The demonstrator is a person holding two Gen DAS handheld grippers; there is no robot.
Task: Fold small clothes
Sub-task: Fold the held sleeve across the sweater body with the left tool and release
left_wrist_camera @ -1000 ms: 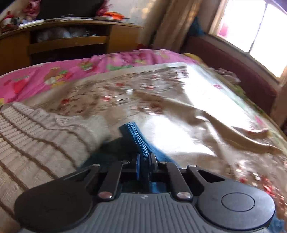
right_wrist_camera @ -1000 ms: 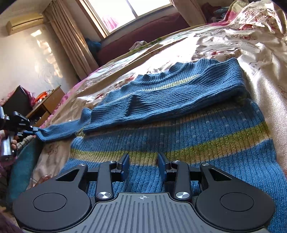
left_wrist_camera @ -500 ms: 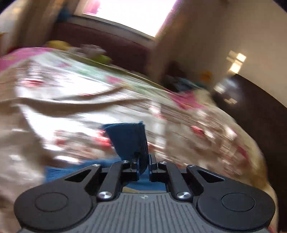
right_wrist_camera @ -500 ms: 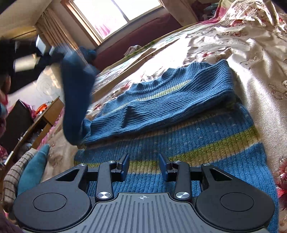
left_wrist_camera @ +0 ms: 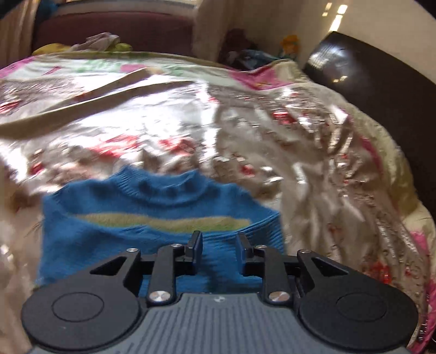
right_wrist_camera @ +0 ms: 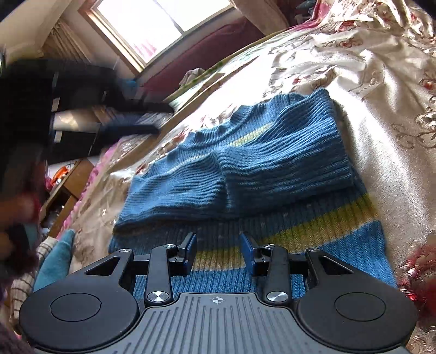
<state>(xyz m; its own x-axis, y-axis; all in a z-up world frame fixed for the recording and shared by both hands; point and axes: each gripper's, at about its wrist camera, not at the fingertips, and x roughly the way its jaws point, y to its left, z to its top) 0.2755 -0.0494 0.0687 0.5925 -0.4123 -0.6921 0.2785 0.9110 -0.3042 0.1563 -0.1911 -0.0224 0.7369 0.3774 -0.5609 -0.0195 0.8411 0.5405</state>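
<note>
Blue sweater (right_wrist_camera: 245,174) lying on shiny flowery bed cover (left_wrist_camera: 313,152); window (right_wrist_camera: 152,24) glowing; both grippers' jaws wide, holding nothing.

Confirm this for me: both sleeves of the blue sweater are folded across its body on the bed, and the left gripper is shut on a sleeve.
Not quite. The left gripper is open and holds nothing, as the left wrist view shows. The rest stands: both sleeves of the blue sweater lie folded across its body on the bed.
</note>
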